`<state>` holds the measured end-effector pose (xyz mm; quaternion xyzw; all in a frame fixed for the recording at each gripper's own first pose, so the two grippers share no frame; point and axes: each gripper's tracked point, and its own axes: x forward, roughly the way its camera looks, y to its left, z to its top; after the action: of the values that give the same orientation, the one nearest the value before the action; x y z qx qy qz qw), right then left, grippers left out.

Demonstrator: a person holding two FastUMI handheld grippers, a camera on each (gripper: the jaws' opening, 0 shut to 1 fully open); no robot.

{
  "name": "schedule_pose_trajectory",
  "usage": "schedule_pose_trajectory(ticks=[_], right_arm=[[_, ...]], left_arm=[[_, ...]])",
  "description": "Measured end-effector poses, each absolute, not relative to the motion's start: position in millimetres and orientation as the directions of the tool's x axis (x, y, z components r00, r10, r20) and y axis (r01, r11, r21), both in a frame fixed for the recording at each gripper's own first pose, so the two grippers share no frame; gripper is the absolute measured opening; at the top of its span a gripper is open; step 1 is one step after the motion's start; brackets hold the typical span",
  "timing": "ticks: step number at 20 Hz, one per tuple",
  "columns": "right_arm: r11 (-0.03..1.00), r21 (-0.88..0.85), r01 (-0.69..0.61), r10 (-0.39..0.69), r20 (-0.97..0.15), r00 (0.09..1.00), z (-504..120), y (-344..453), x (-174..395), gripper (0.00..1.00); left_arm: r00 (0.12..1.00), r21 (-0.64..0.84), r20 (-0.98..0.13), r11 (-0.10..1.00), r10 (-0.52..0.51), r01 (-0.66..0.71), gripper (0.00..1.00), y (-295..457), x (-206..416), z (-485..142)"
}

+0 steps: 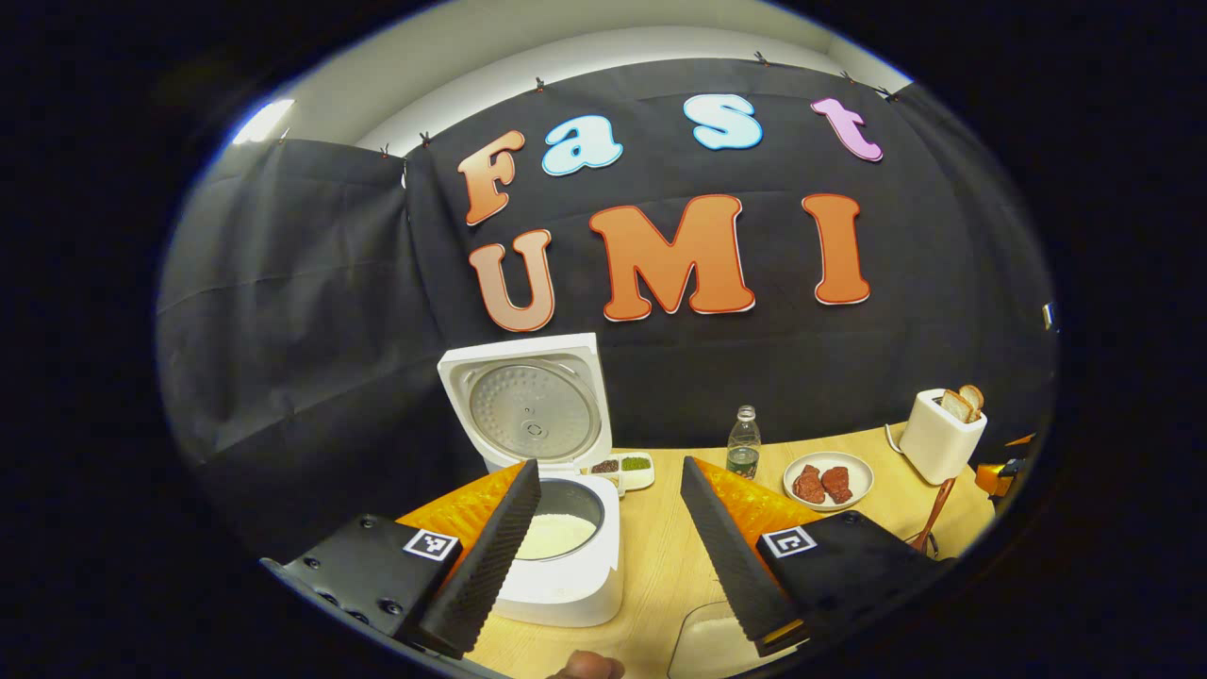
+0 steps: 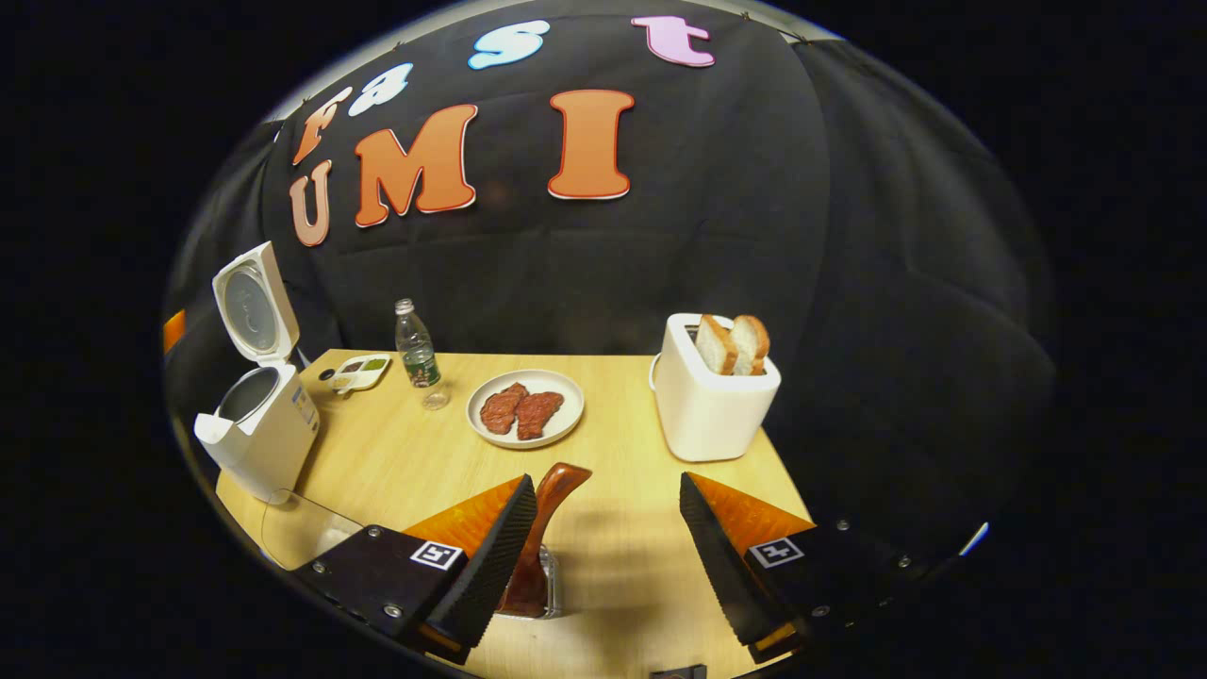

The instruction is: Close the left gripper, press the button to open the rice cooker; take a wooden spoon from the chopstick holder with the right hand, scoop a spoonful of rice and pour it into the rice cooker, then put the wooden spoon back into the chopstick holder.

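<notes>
The white rice cooker (image 1: 566,575) stands open with its lid (image 1: 533,410) upright, and white rice shows in its pot (image 1: 556,536). My left gripper (image 1: 608,556) is open just in front of the cooker, its left finger over the pot's rim. In the right gripper view the cooker (image 2: 259,424) sits at the table's left end. The wooden spoon (image 2: 552,509) stands in the clear chopstick holder (image 2: 542,594). My right gripper (image 2: 608,556) is open around the spoon's top, which is close to the left finger and not clamped. From the left gripper view the spoon (image 1: 934,519) is far right.
A clear rice container (image 2: 302,528) lies near the cooker at the table's front edge. On the wooden table (image 2: 622,528) stand a water bottle (image 2: 415,354), a plate of meat (image 2: 525,407), a small sectioned dish (image 2: 356,372) and a toaster (image 2: 712,396) with bread.
</notes>
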<state>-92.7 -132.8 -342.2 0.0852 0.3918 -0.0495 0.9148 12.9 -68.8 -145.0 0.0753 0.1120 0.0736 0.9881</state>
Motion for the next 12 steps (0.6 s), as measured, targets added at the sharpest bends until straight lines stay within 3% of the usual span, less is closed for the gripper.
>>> schedule_pose_trajectory(ticks=[3,7,9,12], right_arm=[[0.973,0.199,0.117,0.078,-0.759,0.646,-367,-108,-90,0.95],[0.96,0.258,0.108,0.153,-0.806,0.571,-404,-92,-82,0.9],[0.945,0.303,0.12,0.192,-0.816,0.545,-413,-87,-75,0.8],[0.916,0.371,0.155,0.255,-0.834,0.49,-430,-79,-73,0.53]], left_arm=[[0.961,0.181,-0.216,0.974,0.171,-0.133,1.0,-77,7,-146],[0.951,0.207,-0.224,0.964,0.213,-0.167,0.97,-74,-7,-149],[0.942,0.223,-0.233,0.956,0.241,-0.19,0.96,-68,-15,-152],[0.931,0.227,-0.238,0.947,0.278,-0.225,1.0,-62,-24,-154]])
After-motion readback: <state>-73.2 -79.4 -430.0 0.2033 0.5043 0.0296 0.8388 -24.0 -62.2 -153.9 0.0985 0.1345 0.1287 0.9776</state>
